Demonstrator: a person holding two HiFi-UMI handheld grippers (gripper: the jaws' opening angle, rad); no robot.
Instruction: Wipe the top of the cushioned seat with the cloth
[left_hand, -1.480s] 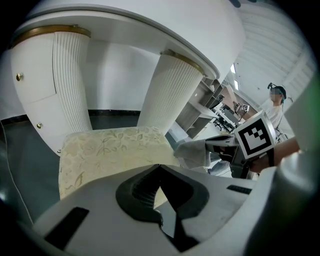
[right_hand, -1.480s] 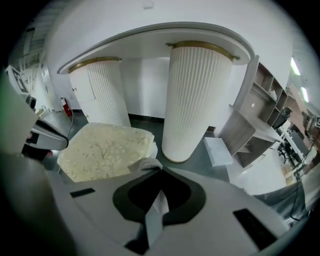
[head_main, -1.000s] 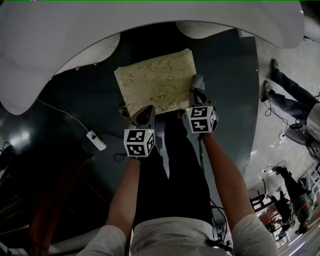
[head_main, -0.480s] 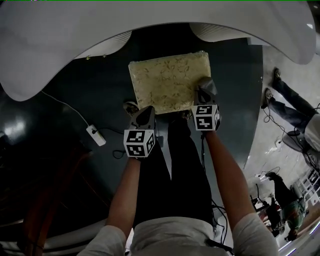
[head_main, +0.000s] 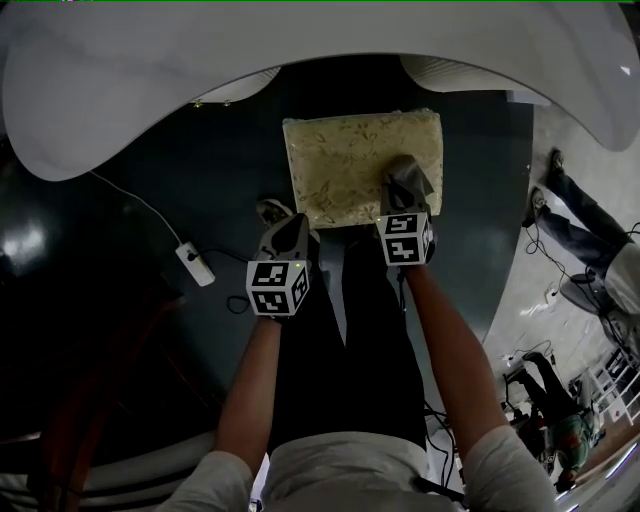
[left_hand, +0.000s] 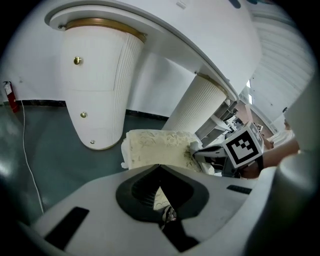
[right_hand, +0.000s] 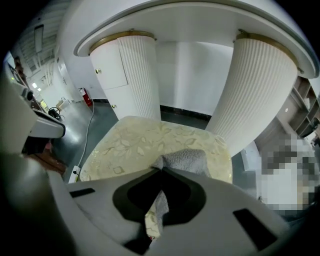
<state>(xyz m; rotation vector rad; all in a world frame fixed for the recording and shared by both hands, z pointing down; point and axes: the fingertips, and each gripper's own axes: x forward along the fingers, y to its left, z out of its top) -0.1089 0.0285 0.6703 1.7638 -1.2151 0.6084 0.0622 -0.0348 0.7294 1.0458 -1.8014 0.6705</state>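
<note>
The cushioned seat (head_main: 345, 165) is a cream square pad with a leaf pattern, standing on the dark floor under a white table. My right gripper (head_main: 405, 192) rests over its near right part, shut on a grey cloth (head_main: 407, 173) that lies on the seat top. In the right gripper view the cloth (right_hand: 186, 160) spreads ahead of the jaws on the seat (right_hand: 140, 142). My left gripper (head_main: 291, 230) hangs shut and holding nothing, off the seat's near left corner. From the left gripper view the seat (left_hand: 152, 147) and the right gripper (left_hand: 202, 153) show.
A white curved table top (head_main: 150, 90) arches over the seat, with fluted white pedestals (right_hand: 135, 75) behind it. A white power strip (head_main: 195, 265) and its cable lie on the floor at left. People stand at the far right (head_main: 590, 215). My legs and a shoe (head_main: 272, 211) are near the seat.
The right gripper has slid with the cloth from the seat's near right edge further onto the top. The left gripper has stayed in place, shut.
</note>
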